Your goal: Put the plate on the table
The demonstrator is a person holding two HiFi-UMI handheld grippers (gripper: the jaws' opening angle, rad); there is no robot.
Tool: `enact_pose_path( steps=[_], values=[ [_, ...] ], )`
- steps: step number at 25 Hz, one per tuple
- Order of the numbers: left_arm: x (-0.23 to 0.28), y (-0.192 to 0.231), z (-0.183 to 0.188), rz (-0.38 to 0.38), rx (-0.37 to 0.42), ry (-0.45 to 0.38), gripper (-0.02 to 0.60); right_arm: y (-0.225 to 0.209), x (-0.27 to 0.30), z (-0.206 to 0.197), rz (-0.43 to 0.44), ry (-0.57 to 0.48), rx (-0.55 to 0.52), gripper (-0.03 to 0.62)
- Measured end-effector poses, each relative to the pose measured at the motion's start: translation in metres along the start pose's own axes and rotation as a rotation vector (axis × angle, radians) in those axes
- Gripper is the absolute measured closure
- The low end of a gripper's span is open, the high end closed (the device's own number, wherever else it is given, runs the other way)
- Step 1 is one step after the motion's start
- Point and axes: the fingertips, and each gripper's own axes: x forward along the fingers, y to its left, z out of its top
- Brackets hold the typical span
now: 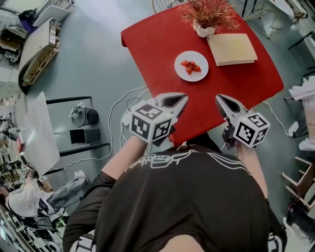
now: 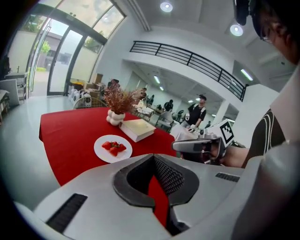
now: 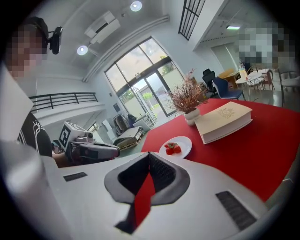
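Effectively done, by my read: the plate point(image 1: 182, 74) sits flat on the red table point(image 1: 157, 49) with strawberries point(image 1: 191, 66) on it. It's roughly mid-table, just left of the book point(image 1: 231, 48) and near the white vase point(image 1: 204, 30). Nothing is touching it.

Left gripper point(image 1: 176, 101): jaws pressed together and empty; only red cloth shows through the gap behind the tips in its own view. Right gripper point(image 1: 225, 104): same, jaws together, nothing in them. Both hang over the near corner of the table, close to the person's chest, pointed at the plate and well apart from it.

Step in hand: placement is finished, so this reads as the end-of-task hold. Next move, if any: nothing more on the plate. Just keep both grippers off the cloth so nothing gets dragged.

Blind spots:
- The near corner of the table is covered by the grippers and the person's torso point(image 1: 187, 197) in the head view.
- Gripper height above the cloth can't be judged from overhead. They're probably not touching, but I'm not certain.
- The twigs point(image 1: 209, 12) in the vase are cut off at the top of the head view.
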Motion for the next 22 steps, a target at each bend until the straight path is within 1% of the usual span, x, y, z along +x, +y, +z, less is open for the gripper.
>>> enact_pose_path(
  steps=[3,6,9,15,22],
  values=[
    [-0.017,-0.024,-0.003,-0.041,0.010,-0.019,0.575,0.024,-0.016,-0.002,0.012,-0.015,-0.029,0.586],
    [-0.033,-0.041,-0.007,-0.058,0.010,-0.044,0.575,0.047,-0.031,-0.010,0.035,-0.013,-0.058,0.586],
    [-0.043,-0.049,-0.006,-0.053,0.006,-0.076,0.575,0.064,-0.043,-0.010,0.053,-0.015,-0.093,0.586],
    [-0.059,-0.064,-0.013,-0.038,0.000,-0.105,0.575,0.088,-0.063,-0.006,0.071,-0.043,-0.131,0.586],
    [-0.073,-0.110,-0.020,-0.040,0.008,-0.152,0.575,0.104,-0.112,-0.021,0.081,-0.060,-0.141,0.586]
  ],
)
